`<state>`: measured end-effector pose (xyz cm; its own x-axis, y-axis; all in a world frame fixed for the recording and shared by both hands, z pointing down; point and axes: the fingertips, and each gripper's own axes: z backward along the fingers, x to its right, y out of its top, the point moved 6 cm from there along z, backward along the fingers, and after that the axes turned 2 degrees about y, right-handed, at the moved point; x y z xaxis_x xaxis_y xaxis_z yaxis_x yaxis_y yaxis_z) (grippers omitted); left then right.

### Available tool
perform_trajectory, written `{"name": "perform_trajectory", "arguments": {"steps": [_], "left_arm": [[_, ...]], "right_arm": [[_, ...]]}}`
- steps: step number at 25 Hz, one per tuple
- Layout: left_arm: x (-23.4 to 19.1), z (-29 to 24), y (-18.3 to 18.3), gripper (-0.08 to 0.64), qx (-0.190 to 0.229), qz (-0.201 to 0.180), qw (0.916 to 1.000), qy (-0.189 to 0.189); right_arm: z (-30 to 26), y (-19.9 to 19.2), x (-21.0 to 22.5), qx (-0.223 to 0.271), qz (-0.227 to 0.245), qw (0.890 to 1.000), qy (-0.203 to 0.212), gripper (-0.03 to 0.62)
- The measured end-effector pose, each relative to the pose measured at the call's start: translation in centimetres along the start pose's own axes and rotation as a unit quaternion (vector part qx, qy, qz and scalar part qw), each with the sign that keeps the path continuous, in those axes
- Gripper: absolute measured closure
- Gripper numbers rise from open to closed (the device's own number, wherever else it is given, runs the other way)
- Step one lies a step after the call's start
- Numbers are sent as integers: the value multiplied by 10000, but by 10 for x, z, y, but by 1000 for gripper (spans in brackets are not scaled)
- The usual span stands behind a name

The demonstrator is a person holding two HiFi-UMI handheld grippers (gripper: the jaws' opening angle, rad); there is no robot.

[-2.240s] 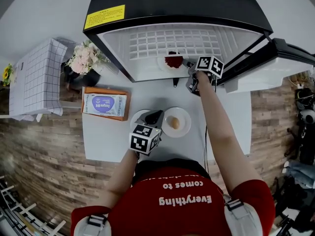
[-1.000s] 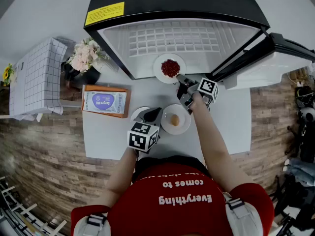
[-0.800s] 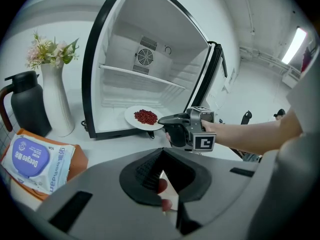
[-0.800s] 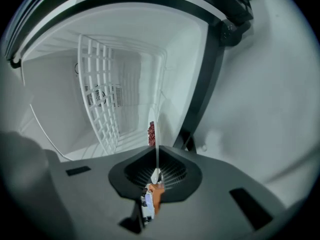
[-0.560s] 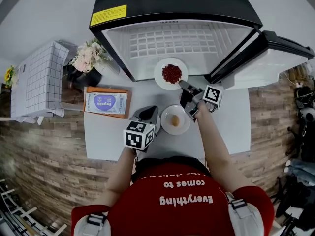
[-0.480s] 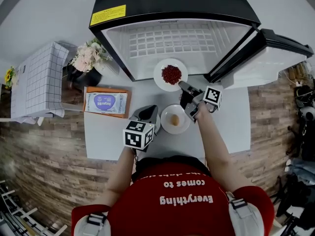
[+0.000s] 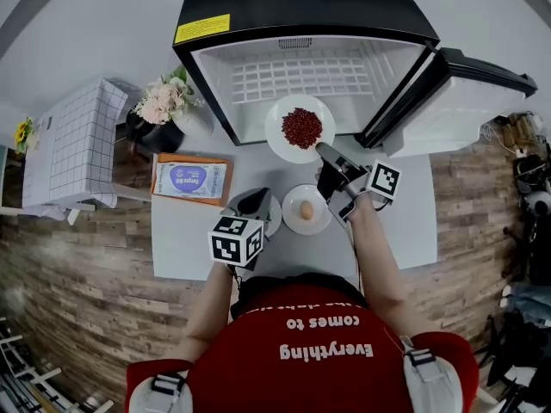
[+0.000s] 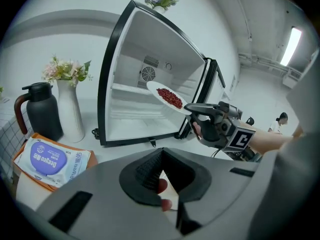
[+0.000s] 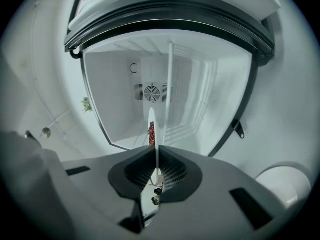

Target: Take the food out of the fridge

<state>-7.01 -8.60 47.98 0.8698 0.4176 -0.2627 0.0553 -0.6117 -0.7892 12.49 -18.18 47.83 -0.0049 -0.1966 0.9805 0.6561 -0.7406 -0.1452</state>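
Bean plate (image 7: 297,128) now out of fridge (image 7: 258,15) & higher, face up, far rim twd fridge; R tongs (image 7: 321,150) clamped on near rim. L tongs (image 7: 251,201) closed, empty.

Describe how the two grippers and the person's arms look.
Left gripper and right gripper are matching grey shells with black ridged jaw pads, each carrying a white cube printed with black square markers. The person wears a red short-sleeved shirt with white lettering.

The red shirt (image 7: 327,349) reads "Everything comes to", upside down from above. The blue-and-white pack (image 8: 50,159) seems to say "Deeyeo"; its smaller print is unreadable. The yellow label (image 7: 203,28) on the fridge (image 7: 344,7) is too small to read.
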Motion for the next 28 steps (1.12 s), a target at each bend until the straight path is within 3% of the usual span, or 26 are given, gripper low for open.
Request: {"name": "perform_trajectory", "arguments": {"steps": [9, 17, 28], "left_arm": [[18, 40, 17, 553, 537, -174, 9984, -30], [33, 70, 10, 553, 717, -339, 9968, 45], [39, 104, -3, 553, 772, -343, 9963, 163]], "right_arm": [[11, -25, -71, -200, 776, 9967, 139, 568], [35, -58, -83, -232, 669, 9974, 130, 568], [63, -91, -115, -379, 892, 9945, 394, 568]]}}
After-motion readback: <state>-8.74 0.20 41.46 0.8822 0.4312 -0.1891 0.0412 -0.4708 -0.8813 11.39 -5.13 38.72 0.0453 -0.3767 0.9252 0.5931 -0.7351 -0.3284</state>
